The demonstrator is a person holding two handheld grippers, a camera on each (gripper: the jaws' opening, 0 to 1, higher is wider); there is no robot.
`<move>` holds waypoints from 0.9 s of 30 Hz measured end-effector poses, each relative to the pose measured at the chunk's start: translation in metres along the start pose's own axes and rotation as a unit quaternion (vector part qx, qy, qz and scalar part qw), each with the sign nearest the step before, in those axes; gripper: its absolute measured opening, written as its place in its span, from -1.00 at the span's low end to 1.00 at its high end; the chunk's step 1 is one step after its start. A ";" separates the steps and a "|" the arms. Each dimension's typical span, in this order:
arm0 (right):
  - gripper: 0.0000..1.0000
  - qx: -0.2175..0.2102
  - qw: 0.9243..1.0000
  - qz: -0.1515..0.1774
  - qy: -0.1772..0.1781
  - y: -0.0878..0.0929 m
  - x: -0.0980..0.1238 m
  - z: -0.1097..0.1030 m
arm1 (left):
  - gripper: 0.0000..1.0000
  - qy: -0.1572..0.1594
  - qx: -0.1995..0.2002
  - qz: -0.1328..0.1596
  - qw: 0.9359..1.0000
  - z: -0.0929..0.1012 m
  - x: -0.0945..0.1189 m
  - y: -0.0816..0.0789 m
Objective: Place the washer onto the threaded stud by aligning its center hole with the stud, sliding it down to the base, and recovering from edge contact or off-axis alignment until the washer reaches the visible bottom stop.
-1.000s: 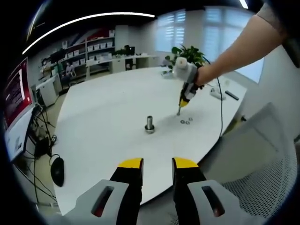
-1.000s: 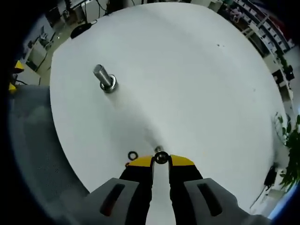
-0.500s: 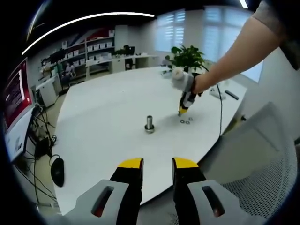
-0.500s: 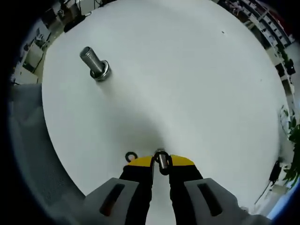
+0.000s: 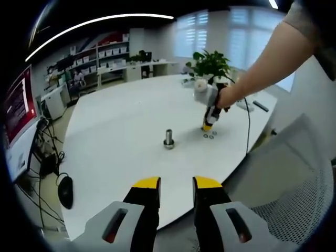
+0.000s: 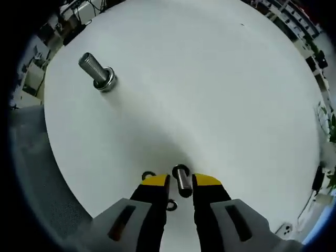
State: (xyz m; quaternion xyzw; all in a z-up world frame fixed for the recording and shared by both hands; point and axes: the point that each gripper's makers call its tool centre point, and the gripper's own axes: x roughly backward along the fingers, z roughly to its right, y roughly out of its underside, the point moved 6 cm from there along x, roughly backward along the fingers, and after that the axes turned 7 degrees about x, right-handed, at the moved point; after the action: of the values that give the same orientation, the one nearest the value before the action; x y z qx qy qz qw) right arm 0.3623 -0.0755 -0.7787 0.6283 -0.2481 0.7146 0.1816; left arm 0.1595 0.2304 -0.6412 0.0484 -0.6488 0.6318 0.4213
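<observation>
Item, threaded stud [image 6: 96, 72]: I log it upright on the white counter [image 6: 210, 84], well apart from everything else. Item, right gripper [image 6: 181, 181]: I see its jaws clamped on one washer [image 6: 181, 180], held on edge above the counter, with two more washers [image 5: 208, 136] lying flat beside its tips. Item, left gripper [image 5: 176, 183]: jaws apart on nothing, hanging off the counter's near edge, far from the stud.
</observation>
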 end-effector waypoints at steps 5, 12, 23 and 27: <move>-0.54 -0.009 1.000 0.004 0.005 0.009 0.009 -0.003 | -0.56 -0.001 0.000 0.002 1.000 0.000 0.000 0.000; -0.53 -0.021 1.000 0.017 0.012 0.021 0.026 -0.015 | -0.56 -0.002 -0.001 0.006 1.000 0.000 0.001 -0.001; -0.49 -0.037 0.999 0.026 0.021 0.043 0.041 -0.028 | -0.54 0.003 -0.008 0.003 1.000 0.003 0.001 0.000; -0.48 -0.041 0.999 0.028 0.022 0.051 0.043 -0.028 | -0.53 0.004 -0.010 0.005 1.000 0.004 0.002 0.000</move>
State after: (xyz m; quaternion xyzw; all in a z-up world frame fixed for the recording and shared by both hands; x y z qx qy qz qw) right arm 0.3049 -0.1026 -0.7450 0.5971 -0.2903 0.7225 0.1929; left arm 0.1568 0.2279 -0.6396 0.0383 -0.6533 0.6278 0.4215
